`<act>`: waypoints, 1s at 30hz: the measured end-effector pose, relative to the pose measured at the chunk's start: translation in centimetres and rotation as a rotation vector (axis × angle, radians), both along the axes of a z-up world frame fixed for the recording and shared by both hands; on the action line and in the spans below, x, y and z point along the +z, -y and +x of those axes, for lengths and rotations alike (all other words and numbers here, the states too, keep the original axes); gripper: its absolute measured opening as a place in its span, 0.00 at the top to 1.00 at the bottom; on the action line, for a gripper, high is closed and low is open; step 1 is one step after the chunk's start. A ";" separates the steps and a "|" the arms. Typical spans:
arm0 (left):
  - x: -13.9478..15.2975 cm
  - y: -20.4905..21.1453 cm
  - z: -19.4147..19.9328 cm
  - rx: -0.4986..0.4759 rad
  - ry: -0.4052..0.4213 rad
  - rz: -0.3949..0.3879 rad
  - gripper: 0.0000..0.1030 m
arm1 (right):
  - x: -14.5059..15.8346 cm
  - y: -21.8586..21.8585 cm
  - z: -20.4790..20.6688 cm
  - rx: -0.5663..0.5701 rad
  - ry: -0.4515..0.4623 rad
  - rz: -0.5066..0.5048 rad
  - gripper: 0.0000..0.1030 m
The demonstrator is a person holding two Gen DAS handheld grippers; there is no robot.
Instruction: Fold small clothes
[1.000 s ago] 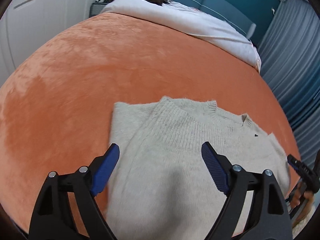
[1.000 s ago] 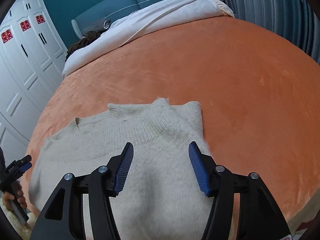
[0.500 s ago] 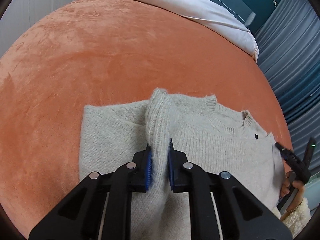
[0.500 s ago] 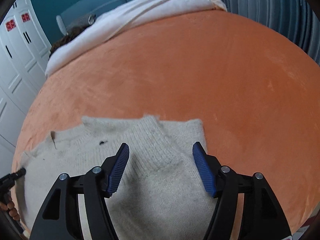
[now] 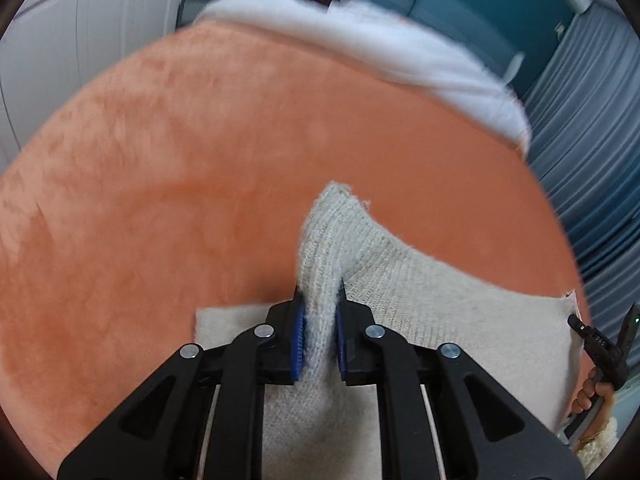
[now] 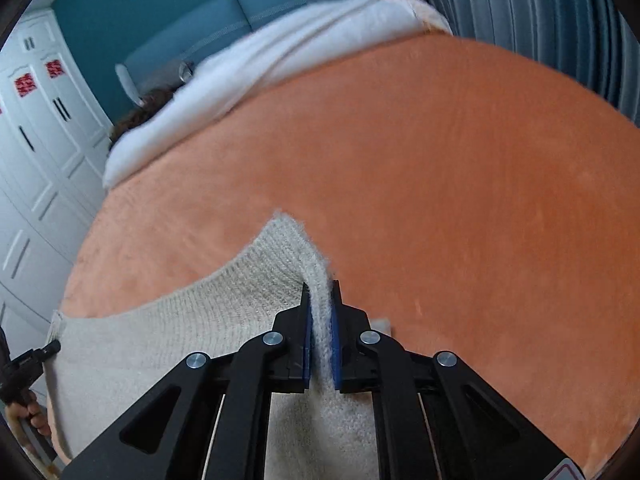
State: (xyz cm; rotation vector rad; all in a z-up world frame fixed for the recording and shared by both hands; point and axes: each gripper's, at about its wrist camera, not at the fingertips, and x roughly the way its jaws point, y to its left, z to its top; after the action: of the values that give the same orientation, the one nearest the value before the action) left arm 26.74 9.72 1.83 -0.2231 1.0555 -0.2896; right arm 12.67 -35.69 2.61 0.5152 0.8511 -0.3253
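Cream knit sweater [image 5: 460,320] lies on the orange plush blanket [image 5: 200,160] covering the bed, near its foot edge. Left gripper [image 5: 319,316]: jaws clamped on a raised fold of the sweater, blue pads pressing the knit from both sides. Right gripper [image 6: 320,312]: jaws closing, a pinched ridge of the same sweater between them, pads already pressing on it. Between the two grips the cloth is lifted into peaks and sags. White duvet [image 6: 280,60] bunched at the head end, before the teal headboard [image 6: 240,16]. Frames are motion-blurred.
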 end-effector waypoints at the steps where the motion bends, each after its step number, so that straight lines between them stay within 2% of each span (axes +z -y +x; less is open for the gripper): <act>1: -1.8 0.2 0.2 0.005 -0.038 0.029 0.89 | -2.4 0.2 0.6 -0.010 -0.066 0.017 0.94; 3: -4.3 0.2 0.1 0.016 -0.063 0.045 0.88 | -4.2 0.1 0.7 -0.013 -0.083 0.023 0.94; 4: -4.1 0.1 -0.3 0.022 -0.034 0.038 0.88 | -4.1 -0.1 0.5 -0.017 -0.070 0.022 0.93; 6: -3.1 0.1 -0.8 0.021 -0.013 0.044 0.79 | -2.9 -0.5 0.1 -0.017 -0.062 0.000 0.91; 8: -1.2 0.5 -1.9 0.020 0.031 0.141 0.69 | 0.0 -2.4 -0.8 -0.016 -0.052 -0.158 0.87; 9: 0.2 0.7 -2.8 0.019 0.082 0.201 0.66 | 1.7 -4.0 -1.5 0.004 -0.022 -0.241 0.78; 10: 1.5 1.1 -4.0 0.013 0.131 0.222 0.61 | 3.0 -5.4 -2.0 0.033 0.006 -0.276 0.78; 12: 3.8 2.0 -6.7 -0.001 0.190 0.209 0.49 | 4.7 -8.9 -2.8 0.130 0.064 -0.227 0.78; 13: 4.6 3.0 -8.3 -0.019 0.199 0.169 0.47 | 4.9 -11.2 -3.2 0.189 0.092 -0.164 0.78; 15: 4.8 5.0 -10.5 -0.050 0.177 0.084 0.45 | 4.2 -16.1 -3.2 0.319 0.105 -0.050 0.78; 17: 3.4 7.6 -12.3 -0.099 0.106 0.018 0.45 | 2.1 -21.7 -2.8 0.443 0.071 0.042 0.80; 18: 2.4 8.6 -13.1 -0.117 0.080 0.029 0.45 | 0.9 -24.1 -2.9 0.491 0.043 0.048 0.85; 20: 0.5 9.4 -14.6 -0.128 0.048 0.097 0.46 | -1.0 -26.6 -3.3 0.541 -0.010 0.021 0.88; 23: -1.6 6.9 -15.6 -0.114 0.025 0.180 0.50 | -2.2 -24.2 -5.1 0.501 -0.037 -0.049 0.92; 25: -1.6 3.9 -16.3 -0.093 0.035 0.205 0.50 | -2.5 -19.4 -6.5 0.400 -0.063 -0.041 1.00; 27: -1.9 1.0 -17.0 -0.058 0.027 0.252 0.52 | -2.7 -14.6 -8.7 0.271 -0.104 -0.073 1.00; 28: -2.1 -0.5 -17.2 -0.070 0.023 0.213 0.52 | -2.9 -11.8 -10.3 0.198 -0.125 -0.097 1.00; 29: -2.0 -1.6 -17.4 -0.077 0.023 0.167 0.52 | -3.2 -9.7 -11.4 0.163 -0.124 -0.077 1.00; 30: -1.9 -2.0 -17.7 -0.086 0.027 0.155 0.52 | -3.3 -7.9 -12.7 0.139 -0.109 -0.025 1.00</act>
State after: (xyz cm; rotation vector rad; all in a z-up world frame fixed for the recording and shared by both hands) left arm 9.05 11.67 -0.12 -0.0344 1.0570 -0.2859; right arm -0.01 -27.76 -0.68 0.4150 0.9825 -0.2376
